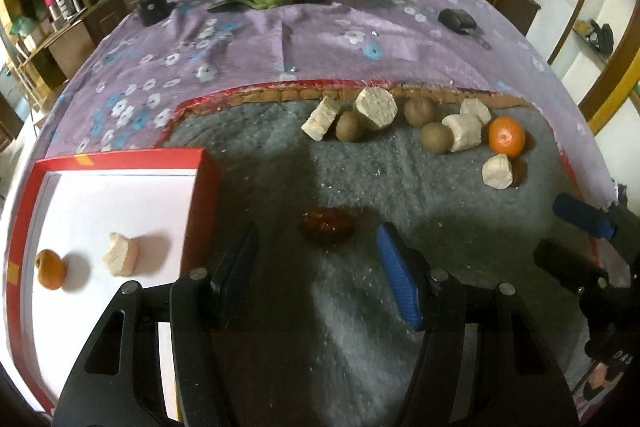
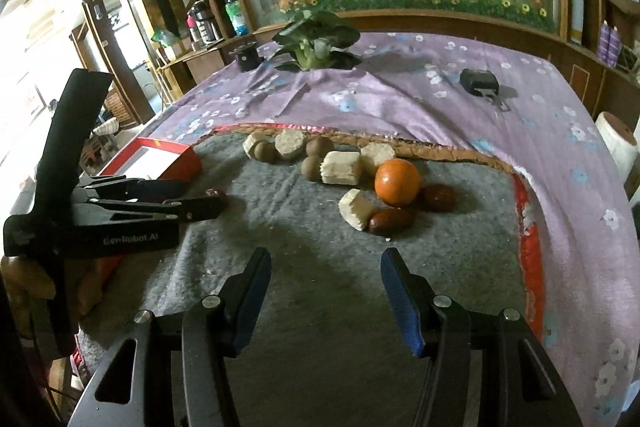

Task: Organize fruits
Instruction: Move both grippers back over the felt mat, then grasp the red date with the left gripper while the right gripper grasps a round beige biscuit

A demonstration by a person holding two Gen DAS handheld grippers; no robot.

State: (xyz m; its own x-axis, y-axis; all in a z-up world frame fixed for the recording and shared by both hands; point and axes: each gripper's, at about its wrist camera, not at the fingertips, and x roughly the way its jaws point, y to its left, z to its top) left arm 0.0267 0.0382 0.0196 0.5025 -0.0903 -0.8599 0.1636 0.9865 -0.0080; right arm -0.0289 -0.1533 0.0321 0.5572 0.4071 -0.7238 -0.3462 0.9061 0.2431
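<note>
On the grey mat (image 1: 400, 287) we see a red tray (image 1: 208, 195) holding one orange (image 1: 50, 269), both grippers, left (image 1: 316, 251) and right (image 2: 324, 267), gaping apart and empty, another orange (image 2: 397, 182) among loose fruit, and a date (image 1: 328, 227).

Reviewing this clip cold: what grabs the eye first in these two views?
The bright orange stands out on the grey mat, amid pale cut chunks and brown fruits. At the left sits a red-rimmed white tray, already holding a small orange and a pale chunk. Both the left gripper and right gripper hang open, empty.
</note>
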